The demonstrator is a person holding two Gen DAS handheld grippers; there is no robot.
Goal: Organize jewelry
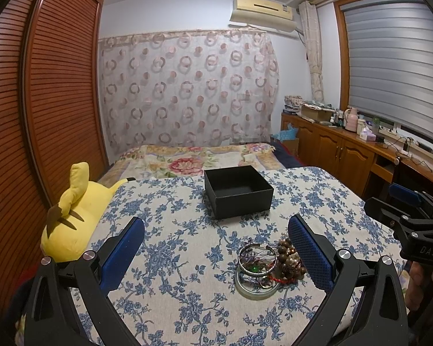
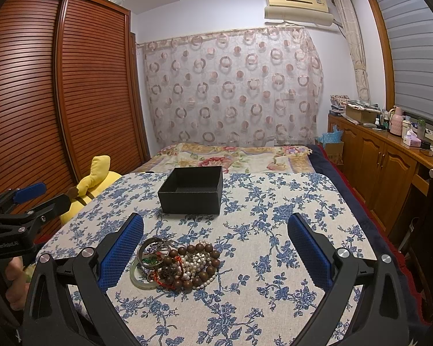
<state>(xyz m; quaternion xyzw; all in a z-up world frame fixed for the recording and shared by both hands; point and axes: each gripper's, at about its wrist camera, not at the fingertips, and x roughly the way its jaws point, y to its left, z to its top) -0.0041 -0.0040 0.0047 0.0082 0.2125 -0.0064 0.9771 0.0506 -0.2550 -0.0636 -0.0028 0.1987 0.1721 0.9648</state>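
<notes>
Nothing looked sorted yet: the black box (image 2: 192,189) sat empty on the worktop (image 2: 288,230), the jewelry pile (image 2: 177,263) lay heaped nearer. The left gripper (image 1: 216,248) and right gripper (image 2: 216,248) gaped wide, empty.

black box (image 2: 192,189): 1, open top, ahead of both tools
jewelry pile (image 2: 177,263): 1 heap, near right tool's left finger
pale jade bangle (image 2: 138,278): 1
silver bangles (image 1: 255,258): 2 at least, overlapping
brown bead strand (image 2: 200,261): 1
pearl strands: cannot count
yellow plush (image 1: 76,210): 1, left
</notes>
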